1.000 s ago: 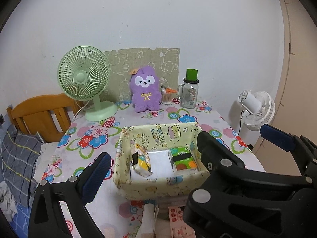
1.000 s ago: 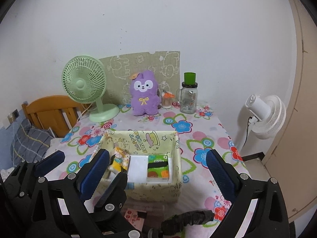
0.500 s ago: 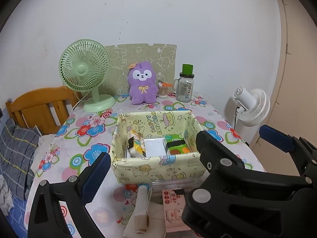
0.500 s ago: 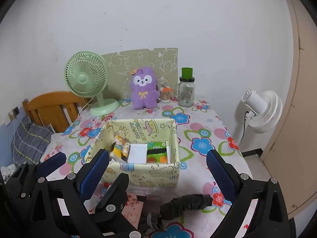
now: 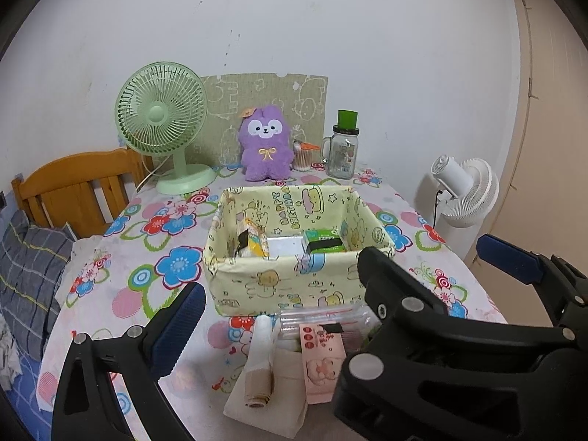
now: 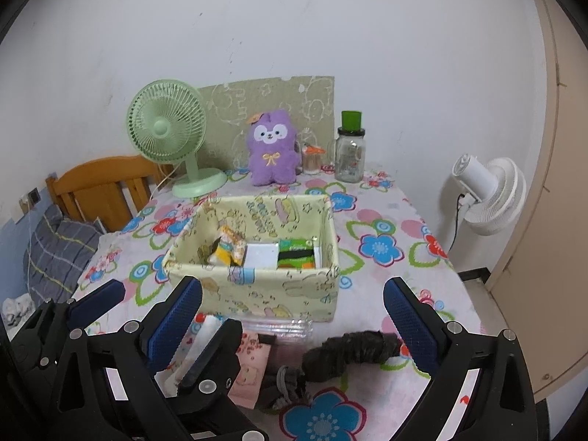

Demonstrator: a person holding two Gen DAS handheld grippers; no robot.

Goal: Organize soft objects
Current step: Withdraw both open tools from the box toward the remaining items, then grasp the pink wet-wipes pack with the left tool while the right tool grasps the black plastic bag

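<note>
A yellow cartoon-print fabric bin (image 5: pixel 294 286) (image 6: pixel 257 294) stands mid-table and holds a yellow pack, a white item and a green-and-black pack. In front of it lie a rolled beige sock (image 5: pixel 259 375) on white cloth, a pink pack (image 5: pixel 321 360) (image 6: pixel 250 367) and a dark grey rolled cloth (image 6: pixel 352 345). A purple plush (image 5: pixel 266 143) (image 6: pixel 273 147) sits at the back. My left gripper (image 5: pixel 341 275) is open and empty, short of the bin. My right gripper (image 6: pixel 292 286) is open too, straddling the bin's front wall from above the loose items. The two grippers overlap in both views.
At the back stand a green desk fan (image 5: pixel 165 125), a glass jar with a green lid (image 5: pixel 343 147) and a small cup of swabs. A clear plastic bag (image 5: pixel 323 316) lies under the bin's front. A wooden chair (image 5: pixel 73 187) is left; a white floor fan (image 5: pixel 463 191) is right.
Both grippers have drawn back from the bin toward the table's near edge. The bin looks farther away, and the sock, pink pack and dark cloth have come into view.
</note>
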